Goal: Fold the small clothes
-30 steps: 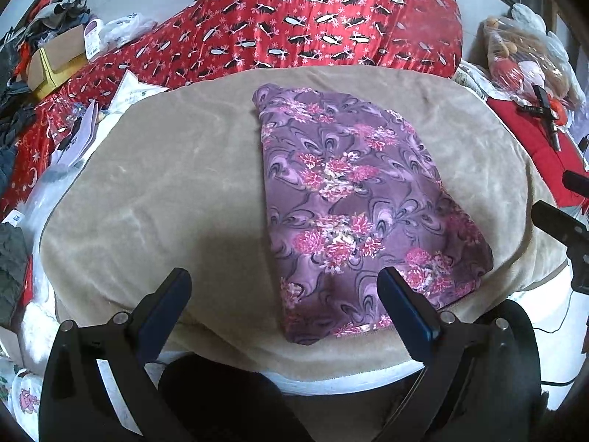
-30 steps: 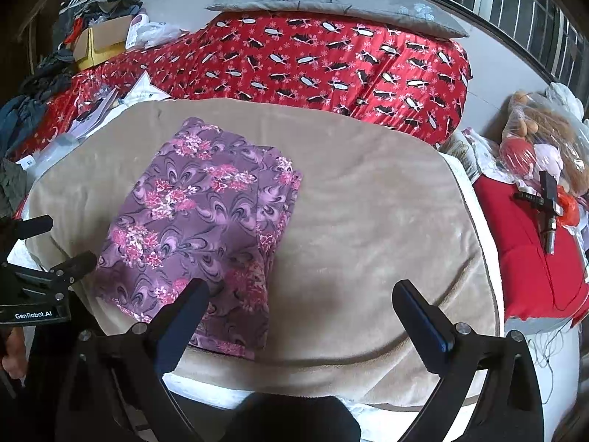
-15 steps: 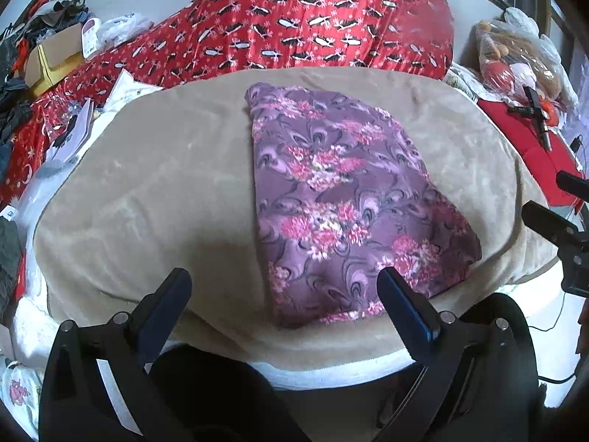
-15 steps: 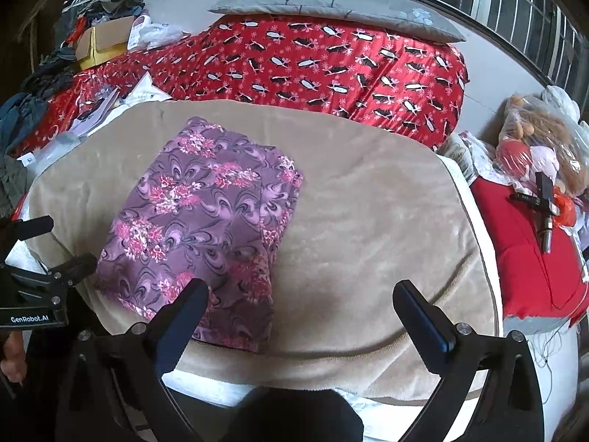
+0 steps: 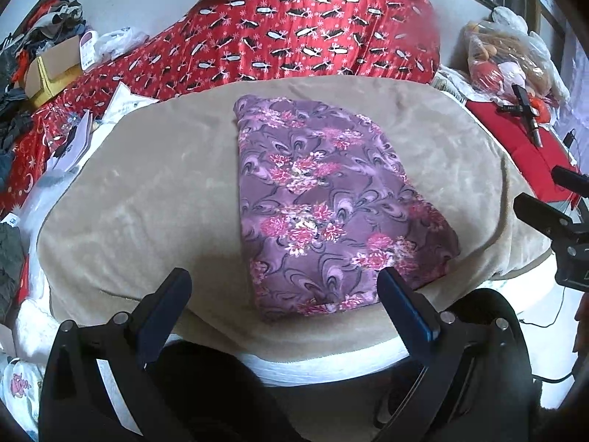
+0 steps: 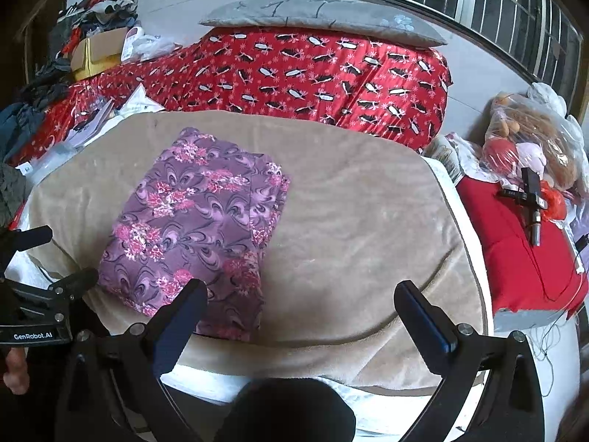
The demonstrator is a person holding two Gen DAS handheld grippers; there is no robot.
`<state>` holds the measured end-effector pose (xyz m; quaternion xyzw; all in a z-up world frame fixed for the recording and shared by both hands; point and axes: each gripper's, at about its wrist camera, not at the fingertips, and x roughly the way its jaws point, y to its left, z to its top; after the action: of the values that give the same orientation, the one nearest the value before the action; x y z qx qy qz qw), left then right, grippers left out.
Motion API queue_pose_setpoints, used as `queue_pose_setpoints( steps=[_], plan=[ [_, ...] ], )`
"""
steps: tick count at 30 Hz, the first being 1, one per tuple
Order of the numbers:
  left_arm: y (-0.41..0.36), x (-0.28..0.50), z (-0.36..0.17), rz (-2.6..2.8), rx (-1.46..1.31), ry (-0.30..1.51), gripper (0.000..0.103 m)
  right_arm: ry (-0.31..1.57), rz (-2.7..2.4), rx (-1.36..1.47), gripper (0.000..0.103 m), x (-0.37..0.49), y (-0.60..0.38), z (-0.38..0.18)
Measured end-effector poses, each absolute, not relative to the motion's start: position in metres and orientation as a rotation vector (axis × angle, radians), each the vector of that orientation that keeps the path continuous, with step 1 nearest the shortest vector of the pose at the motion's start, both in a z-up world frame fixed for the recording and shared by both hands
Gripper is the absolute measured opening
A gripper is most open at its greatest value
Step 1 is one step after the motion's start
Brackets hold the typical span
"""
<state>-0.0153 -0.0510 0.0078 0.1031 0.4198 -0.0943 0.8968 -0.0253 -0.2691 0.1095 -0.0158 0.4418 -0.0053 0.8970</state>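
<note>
A purple floral garment [image 5: 324, 206] lies folded into a flat rectangle on the beige blanket [image 5: 140, 199]. It also shows in the right wrist view [image 6: 195, 232], left of centre on the blanket [image 6: 360, 221]. My left gripper [image 5: 283, 294] is open and empty, held back over the blanket's near edge in front of the garment. My right gripper [image 6: 298, 305] is open and empty, near the garment's near right corner. The right gripper shows at the right edge of the left wrist view [image 5: 552, 202], and the left gripper at the left edge of the right wrist view [image 6: 48, 254].
A red patterned quilt [image 6: 302, 73] and a grey pillow [image 6: 320, 16] lie behind the blanket. Boxes, papers and clothes [image 5: 55, 70] are piled at left. A bag of soft toys [image 6: 530, 140] and a red cushion [image 6: 522, 258] with a black tool sit at right.
Both grippers have drawn back slightly from the bed, so the garment sits a little farther and higher in both views. The garment itself has not moved, and both jaws stayed open.
</note>
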Motion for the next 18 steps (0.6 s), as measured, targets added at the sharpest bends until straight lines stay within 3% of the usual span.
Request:
queue_pose_setpoints(
  steps=[18],
  plan=[
    [-0.056, -0.029, 0.016, -0.224, 0.209, 0.848, 0.102, 0.905, -0.013, -0.002, 0.102, -0.035, -0.267, 0.118]
  ],
)
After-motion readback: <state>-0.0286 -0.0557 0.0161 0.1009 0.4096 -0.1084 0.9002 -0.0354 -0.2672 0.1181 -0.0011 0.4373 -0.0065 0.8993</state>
